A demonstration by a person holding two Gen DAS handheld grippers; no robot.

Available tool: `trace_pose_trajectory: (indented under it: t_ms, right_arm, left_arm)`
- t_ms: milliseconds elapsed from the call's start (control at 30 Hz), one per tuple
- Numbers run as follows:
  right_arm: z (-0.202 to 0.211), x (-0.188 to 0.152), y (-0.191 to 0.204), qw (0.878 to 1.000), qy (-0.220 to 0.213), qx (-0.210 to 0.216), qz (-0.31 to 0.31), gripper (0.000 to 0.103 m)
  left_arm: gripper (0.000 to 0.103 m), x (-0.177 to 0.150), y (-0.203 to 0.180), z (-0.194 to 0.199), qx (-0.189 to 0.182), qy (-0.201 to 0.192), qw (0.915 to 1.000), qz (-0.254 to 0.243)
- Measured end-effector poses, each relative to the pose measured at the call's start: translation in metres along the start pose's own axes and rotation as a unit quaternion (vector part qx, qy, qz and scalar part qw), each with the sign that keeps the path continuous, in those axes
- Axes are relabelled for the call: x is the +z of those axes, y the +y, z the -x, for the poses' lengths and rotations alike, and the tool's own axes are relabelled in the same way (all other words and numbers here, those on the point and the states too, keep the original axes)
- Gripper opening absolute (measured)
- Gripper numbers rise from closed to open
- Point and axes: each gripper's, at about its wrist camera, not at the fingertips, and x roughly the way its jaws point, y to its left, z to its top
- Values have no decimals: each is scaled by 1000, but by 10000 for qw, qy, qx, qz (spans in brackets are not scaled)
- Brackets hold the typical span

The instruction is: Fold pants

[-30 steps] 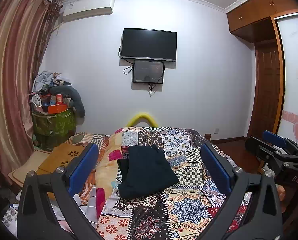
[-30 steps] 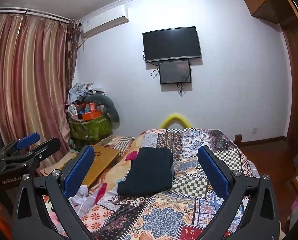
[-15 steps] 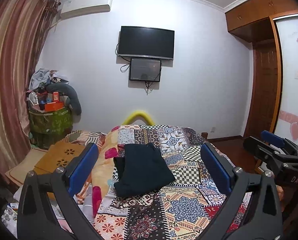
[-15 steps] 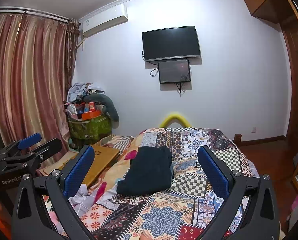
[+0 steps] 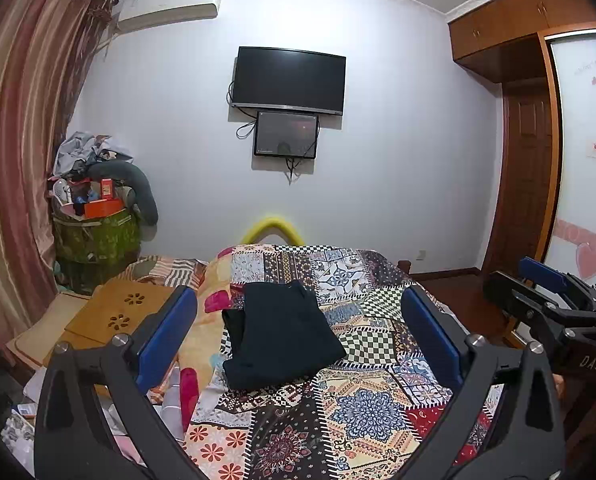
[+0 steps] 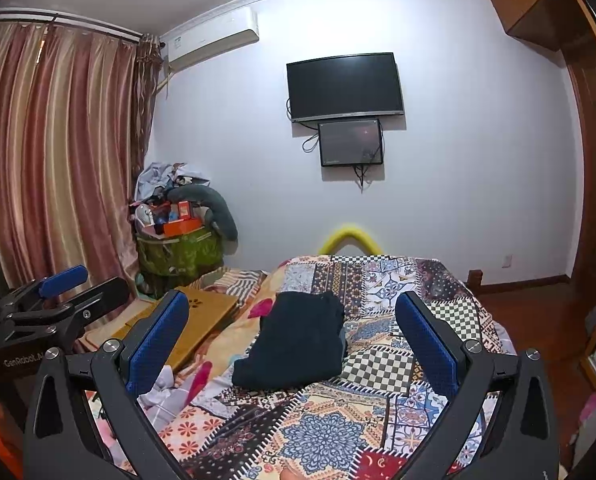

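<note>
The left gripper (image 5: 298,336) hangs above the near end of the bed with its blue-padded jaws spread wide and nothing between them; the right gripper (image 6: 292,340) hovers alongside it, likewise wide apart and empty. Beyond them, the dark navy folded pants (image 5: 280,336) lie in a compact rectangle on the colourful patchwork quilt (image 5: 361,412) of the bed, nearer its left edge than its right. Bare quilt runs on the right of the pants and in front of them. A light wooden board with flower cut-outs (image 5: 118,314) sits off the bed's left side. Farther back in the left corner, a green fabric bin (image 5: 96,236) is heaped with an orange box, small bottles, crumpled cloth and a grey padded tube. A black wall-mounted television (image 5: 289,80) hangs on the far wall. Compared with a second ago, the pants lie the same way and both grippers have only drifted slightly.
</note>
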Motion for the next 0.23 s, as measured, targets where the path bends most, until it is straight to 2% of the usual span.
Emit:
trace_pose_trajectory:
  t_ms: [233]
  right_arm:
    - [0,-1,0,10000,20,2,-2,103]
  left_arm:
    - [103,-3,-3,-1,-34,34,10000,-82]
